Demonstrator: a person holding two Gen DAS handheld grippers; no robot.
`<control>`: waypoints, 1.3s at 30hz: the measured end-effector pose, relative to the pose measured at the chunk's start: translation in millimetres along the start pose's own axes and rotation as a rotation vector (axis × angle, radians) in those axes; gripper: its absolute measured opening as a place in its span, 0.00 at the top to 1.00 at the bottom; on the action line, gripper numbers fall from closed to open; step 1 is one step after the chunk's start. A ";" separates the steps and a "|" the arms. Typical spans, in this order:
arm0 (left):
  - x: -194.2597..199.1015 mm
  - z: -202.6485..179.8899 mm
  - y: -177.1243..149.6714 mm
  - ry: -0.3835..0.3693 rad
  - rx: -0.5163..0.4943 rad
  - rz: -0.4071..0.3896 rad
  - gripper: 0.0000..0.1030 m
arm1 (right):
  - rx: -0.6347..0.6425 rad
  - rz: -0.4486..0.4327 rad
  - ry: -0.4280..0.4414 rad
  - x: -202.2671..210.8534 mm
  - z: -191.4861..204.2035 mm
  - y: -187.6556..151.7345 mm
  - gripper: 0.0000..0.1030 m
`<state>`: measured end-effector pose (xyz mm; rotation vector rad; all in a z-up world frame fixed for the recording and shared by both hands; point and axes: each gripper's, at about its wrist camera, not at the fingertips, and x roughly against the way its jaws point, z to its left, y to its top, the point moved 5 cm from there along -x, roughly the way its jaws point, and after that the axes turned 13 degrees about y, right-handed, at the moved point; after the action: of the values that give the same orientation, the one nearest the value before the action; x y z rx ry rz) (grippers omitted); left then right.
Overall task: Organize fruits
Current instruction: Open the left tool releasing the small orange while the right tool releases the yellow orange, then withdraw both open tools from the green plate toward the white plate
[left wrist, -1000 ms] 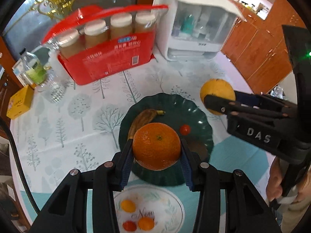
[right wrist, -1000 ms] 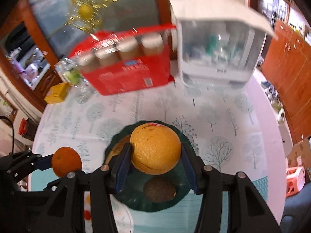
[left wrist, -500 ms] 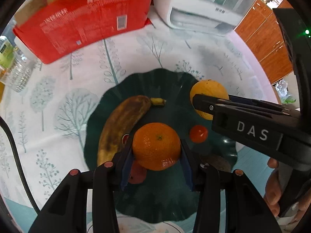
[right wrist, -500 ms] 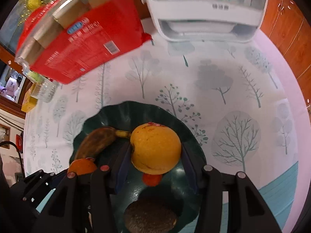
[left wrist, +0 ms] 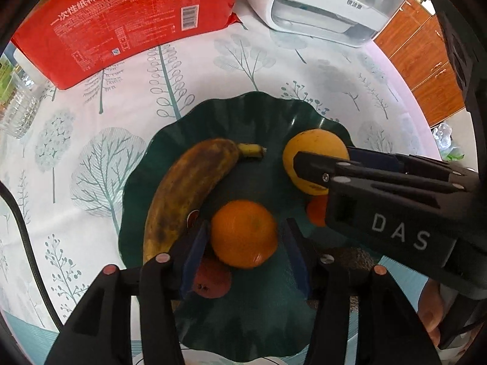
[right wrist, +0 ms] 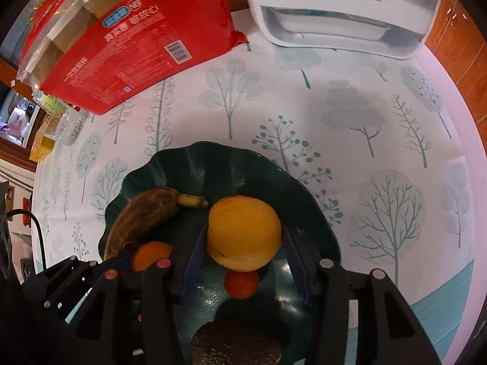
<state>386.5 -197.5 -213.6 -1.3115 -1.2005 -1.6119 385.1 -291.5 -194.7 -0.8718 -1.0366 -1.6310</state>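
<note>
Both claws have come down from well above the dark green scalloped plate [left wrist: 170,152] to just over its bowl, each carrying a fruit, and the plate now fills both wrist views.

My left claw [left wrist: 245,240] has just been opening: the round orange mandarin [left wrist: 243,233] sits between its blue pads with a sliver of gap on either side, so I judge it released, resting low in the plate beside the brown-spotted overripe banana [left wrist: 182,194] and a small red fruit [left wrist: 210,283].

My right claw [right wrist: 243,243] is less plain. The large yellow-orange citrus [right wrist: 243,234] sits near the plate's middle, above a small red tomato [right wrist: 241,284]. One pad touches it and the other seems to stand slightly off, so I cannot tell whether it is still clenched.

Both citrus look firm, fairly weighty and thick-skinned. I would take them across the widest middle with moderate pressure. Being round, they may roll on the glossy plate. The banana looks soft and bruises easily, so I'd keep clear of it.
</note>
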 end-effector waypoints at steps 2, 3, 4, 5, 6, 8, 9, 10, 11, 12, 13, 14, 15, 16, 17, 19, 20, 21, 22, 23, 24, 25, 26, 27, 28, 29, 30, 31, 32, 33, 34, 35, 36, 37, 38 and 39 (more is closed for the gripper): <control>5.7 -0.1 0.4 -0.006 -0.001 -0.006 0.50 | 0.008 0.000 -0.006 2.7 1.6 -1.2 0.50; 9.1 0.1 0.1 -0.009 -0.001 -0.009 0.50 | 0.010 -0.001 -0.010 4.7 2.1 -2.2 0.50; 12.9 0.7 -0.5 -0.013 -0.002 -0.014 0.49 | 0.011 -0.003 -0.011 6.6 2.4 -2.9 0.50; 19.0 1.1 -1.8 -0.014 -0.003 -0.021 0.49 | 0.009 -0.007 -0.006 9.2 3.0 -4.5 0.50; 23.1 1.5 -2.4 -0.014 -0.005 -0.027 0.49 | 0.005 -0.011 0.002 12.1 3.3 -5.8 0.50; 32.0 2.1 -4.1 -0.012 -0.008 -0.040 0.49 | -0.004 -0.022 0.013 18.1 3.2 -7.9 0.50; 36.4 3.2 -5.3 -0.011 -0.008 -0.045 0.49 | -0.005 -0.027 0.016 21.1 3.8 -8.8 0.50; 42.0 4.8 -6.8 -0.009 -0.007 -0.053 0.49 | -0.006 -0.033 0.018 24.7 4.2 -9.9 0.50; 45.2 4.1 -6.2 -0.007 -0.006 -0.058 0.49 | -0.006 -0.040 0.021 29.5 5.0 -11.4 0.50; 50.0 5.4 -7.3 -0.006 -0.004 -0.062 0.49 | -0.006 -0.046 0.022 32.9 5.9 -12.5 0.50; 55.5 8.2 -9.5 -0.005 0.000 -0.068 0.49 | -0.007 -0.052 0.025 36.6 7.1 -13.9 0.50; 60.1 10.6 -11.6 -0.004 0.005 -0.073 0.49 | -0.006 -0.061 0.031 42.1 8.7 -16.2 0.50; 64.1 12.4 -13.4 -0.002 0.008 -0.078 0.49 | -0.004 -0.066 0.033 45.5 10.8 -17.9 0.50; 69.4 14.3 -16.6 0.001 0.010 -0.083 0.49 | -0.002 -0.071 0.033 49.6 12.7 -19.8 0.50; 74.6 17.1 -19.5 0.004 0.015 -0.090 0.49 | 0.004 -0.080 0.035 55.3 15.9 -22.5 0.50; 86.1 23.0 -25.9 0.009 0.025 -0.103 0.49 | 0.016 -0.089 0.034 63.1 21.2 -27.2 0.50; 92.0 25.5 -29.7 0.013 0.030 -0.108 0.49 | 0.025 -0.095 0.035 68.9 25.2 -30.9 0.50; 97.9 27.8 -32.9 0.016 0.036 -0.113 0.49 | 0.032 -0.101 0.038 73.7 28.6 -34.4 0.50; 103.5 30.8 -35.8 0.018 0.042 -0.119 0.49 | 0.038 -0.106 0.040 77.6 31.1 -36.7 0.50; 109.7 34.0 -40.1 0.022 0.050 -0.127 0.49 | 0.047 -0.112 0.042 82.8 35.4 -41.0 0.50; 114.9 37.1 -43.9 0.026 0.055 -0.133 0.49 | 0.053 -0.117 0.044 86.7 38.9 -44.5 0.50; 119.9 40.1 -47.3 0.030 0.060 -0.138 0.49 | 0.059 -0.122 0.046 89.9 42.1 -47.9 0.50; 125.9 43.8 -52.5 0.034 0.065 -0.145 0.49 | 0.067 -0.127 0.049 94.7 46.5 -52.8 0.50; 131.0 47.1 -57.1 0.039 0.070 -0.150 0.49 | 0.072 -0.130 0.051 97.8 49.3 -56.1 0.50; 135.3 49.4 -61.1 0.042 0.076 -0.154 0.48 | 0.080 -0.134 0.054 101.3 52.9 -60.2 0.50; 140.4 52.2 -66.3 0.045 0.084 -0.159 0.48 | 0.092 -0.138 0.057 105.1 57.9 -65.4 0.50; 144.0 54.4 -70.2 0.048 0.091 -0.163 0.48 | 0.101 -0.141 0.060 108.4 61.9 -69.8 0.50; 147.8 57.1 -74.8 0.049 0.098 -0.167 0.47 | 0.108 -0.143 0.061 110.2 64.3 -72.8 0.50; 150.5 59.4 -79.1 0.054 0.107 -0.171 0.47 | 0.117 -0.146 0.064 113.0 68.2 -77.3 0.50; 152.9 61.8 -82.5 0.057 0.113 -0.174 0.46 | 0.127 -0.148 0.067 116.4 72.8 -83.0 0.50; 155.8 64.2 -87.2 0.062 0.120 -0.179 0.46 | 0.133 -0.151 0.069 118.4 75.1 -86.3 0.50; 159.2 66.8 -92.2 0.065 0.126 -0.182 0.46 | 0.144 -0.154 0.073 121.4 79.1 -91.5 0.50; 162.3 69.5 -96.7 0.066 0.133 -0.185 0.45 | 0.151 -0.156 0.076 123.6 81.9 -95.2 0.50; 164.7 71.8 -100.4 0.067 0.140 -0.188 0.45 | 0.157 -0.158 0.079 126.0 85.1 -99.1 0.50; 167.7 74.3 -104.9 0.068 0.148 -0.192 0.44 | 0.166 -0.161 0.085 129.0 88.9 -104.2 0.50; 170.8 76.8 -109.5 0.071 0.154 -0.197 0.41 | 0.175 -0.164 0.089 131.3 92.1 -108.0 0.50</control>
<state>270.5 -87.5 -66.9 -1.0581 -1.4162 -1.6517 252.4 -235.4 -65.8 -0.6067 -1.1935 -1.6698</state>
